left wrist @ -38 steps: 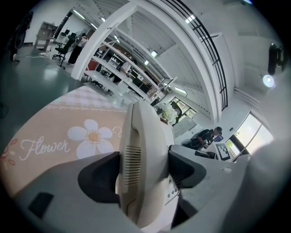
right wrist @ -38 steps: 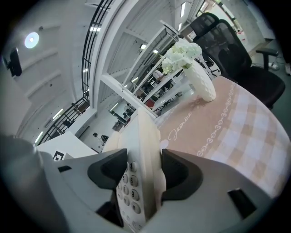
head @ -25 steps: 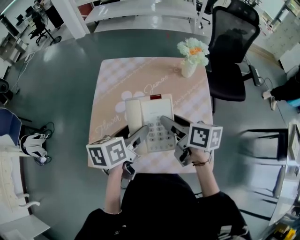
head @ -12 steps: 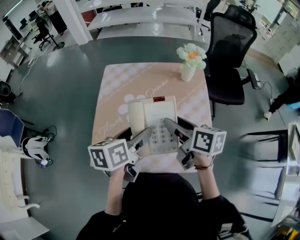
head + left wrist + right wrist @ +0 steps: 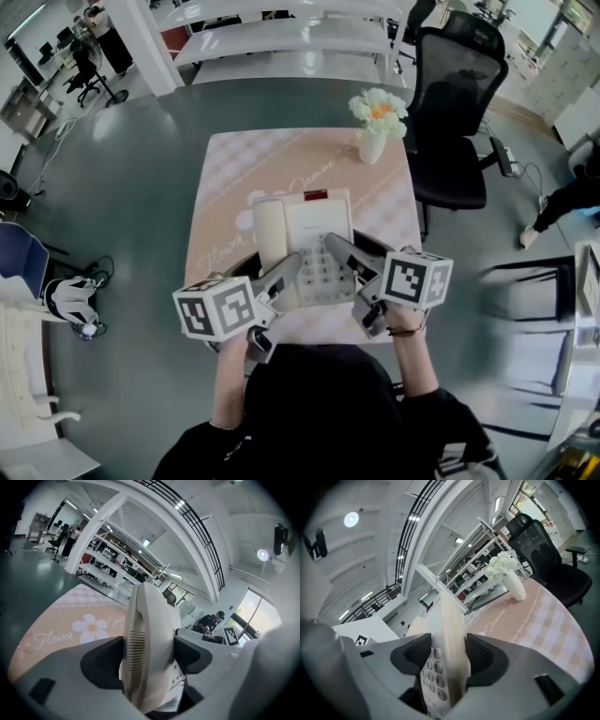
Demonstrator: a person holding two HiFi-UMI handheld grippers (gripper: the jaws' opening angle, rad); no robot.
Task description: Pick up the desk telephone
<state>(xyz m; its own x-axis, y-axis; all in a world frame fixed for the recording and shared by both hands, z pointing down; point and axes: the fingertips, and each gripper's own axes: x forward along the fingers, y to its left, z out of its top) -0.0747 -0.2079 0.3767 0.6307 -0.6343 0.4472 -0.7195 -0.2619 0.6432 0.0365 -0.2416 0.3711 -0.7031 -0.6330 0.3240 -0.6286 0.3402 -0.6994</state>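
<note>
Both are on it! The left gripper (image 5: 281, 275) pinches the handset side of the cream plastic desk telephone (image 5: 305, 239), and the right gripper (image 5: 343, 253) clamps the keypad edge, over the pink checked table's (image 5: 225, 169) near half. The shell looks rigid, slick and probably light, and the handset may sit loose, so level side grips suit it.

Both arms are reaching toward 12 o'clock, left gripper (image 5: 287, 271) and right gripper (image 5: 344, 252) each clamping a side of the desk telephone (image 5: 314, 221).

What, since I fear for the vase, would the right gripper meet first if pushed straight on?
The desk telephone, clamped in the right gripper; the vase seems off to that line's right.
</note>
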